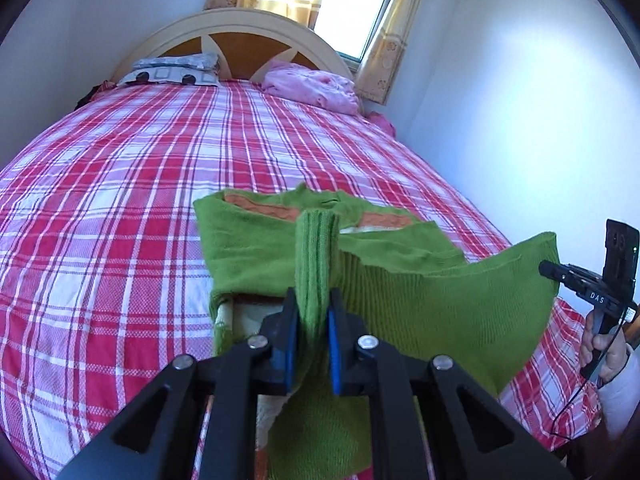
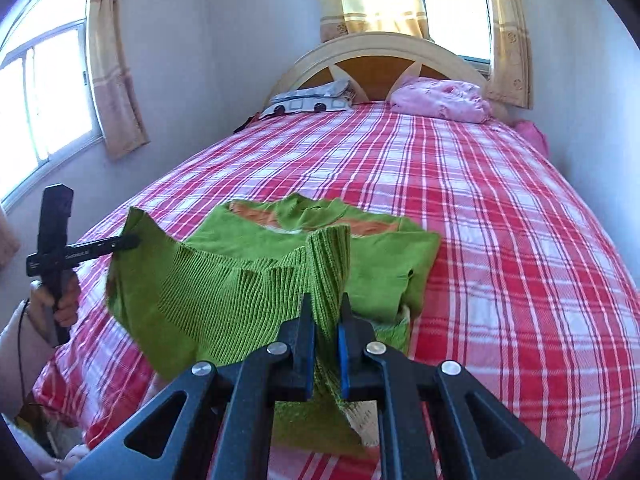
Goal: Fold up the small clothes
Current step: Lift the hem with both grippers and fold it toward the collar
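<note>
A small green knitted sweater [image 1: 256,248] with orange inner trim lies on the red plaid bed [image 1: 120,184]. Its ribbed hem is lifted off the bed between both grippers. My left gripper [image 1: 314,304] is shut on one corner of the ribbed hem. My right gripper [image 2: 326,312] is shut on the other corner; the sweater [image 2: 384,264] lies beyond it. Each gripper shows in the other's view, the right one [image 1: 550,270] at the hem's right end and the left one [image 2: 134,240] at its left end.
Patterned pillows [image 1: 176,70] and a pink bundle of cloth [image 1: 312,86] lie by the headboard [image 2: 376,56]. White walls flank the bed [image 2: 500,208]. Curtained windows [image 2: 48,92] stand on the left and behind the headboard.
</note>
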The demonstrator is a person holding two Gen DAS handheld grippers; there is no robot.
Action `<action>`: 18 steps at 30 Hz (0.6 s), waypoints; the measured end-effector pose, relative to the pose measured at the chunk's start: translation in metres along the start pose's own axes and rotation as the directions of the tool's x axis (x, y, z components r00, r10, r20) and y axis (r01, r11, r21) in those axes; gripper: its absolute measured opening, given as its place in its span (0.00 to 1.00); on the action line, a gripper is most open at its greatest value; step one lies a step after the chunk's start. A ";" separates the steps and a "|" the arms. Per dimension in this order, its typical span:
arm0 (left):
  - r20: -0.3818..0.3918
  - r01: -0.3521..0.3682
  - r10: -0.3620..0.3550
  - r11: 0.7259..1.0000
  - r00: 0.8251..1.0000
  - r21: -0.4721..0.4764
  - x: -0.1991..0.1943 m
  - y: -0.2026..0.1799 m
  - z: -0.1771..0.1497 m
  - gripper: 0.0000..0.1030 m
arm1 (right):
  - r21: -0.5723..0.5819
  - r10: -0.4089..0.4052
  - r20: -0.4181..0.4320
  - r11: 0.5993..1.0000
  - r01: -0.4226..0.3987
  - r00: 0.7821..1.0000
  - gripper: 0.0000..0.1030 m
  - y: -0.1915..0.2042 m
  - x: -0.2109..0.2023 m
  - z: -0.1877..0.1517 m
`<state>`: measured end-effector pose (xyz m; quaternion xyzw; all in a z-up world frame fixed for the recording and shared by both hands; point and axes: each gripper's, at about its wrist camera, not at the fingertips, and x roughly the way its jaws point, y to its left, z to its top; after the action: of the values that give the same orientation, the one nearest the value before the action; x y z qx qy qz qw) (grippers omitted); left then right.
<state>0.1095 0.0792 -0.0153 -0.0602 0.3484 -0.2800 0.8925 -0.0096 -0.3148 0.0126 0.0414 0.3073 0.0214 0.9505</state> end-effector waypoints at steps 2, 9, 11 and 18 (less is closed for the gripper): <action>-0.015 -0.012 0.012 1.000 1.000 0.000 0.006 0.001 -0.001 0.13 | -0.003 -0.003 -0.007 1.000 0.003 1.000 0.08 0.000 0.006 -0.001; -0.089 -0.099 0.099 0.995 0.991 0.005 0.026 0.000 -0.009 0.13 | 0.006 -0.011 -0.043 1.000 0.011 0.999 0.08 -0.005 0.021 -0.015; -0.100 -0.129 0.130 0.992 0.986 0.019 0.029 -0.003 -0.010 0.13 | 0.015 -0.018 -0.053 1.000 0.018 0.998 0.08 -0.006 0.025 -0.017; -0.137 -0.212 0.219 0.975 0.966 0.064 0.039 -0.011 -0.013 0.13 | -0.029 -0.078 -0.063 0.997 0.076 0.995 0.08 0.006 0.027 -0.017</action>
<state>0.1193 0.0502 -0.0448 0.0201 0.4092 -0.1934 0.8915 0.0021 -0.3064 -0.0162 0.0162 0.3386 -0.0100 0.9407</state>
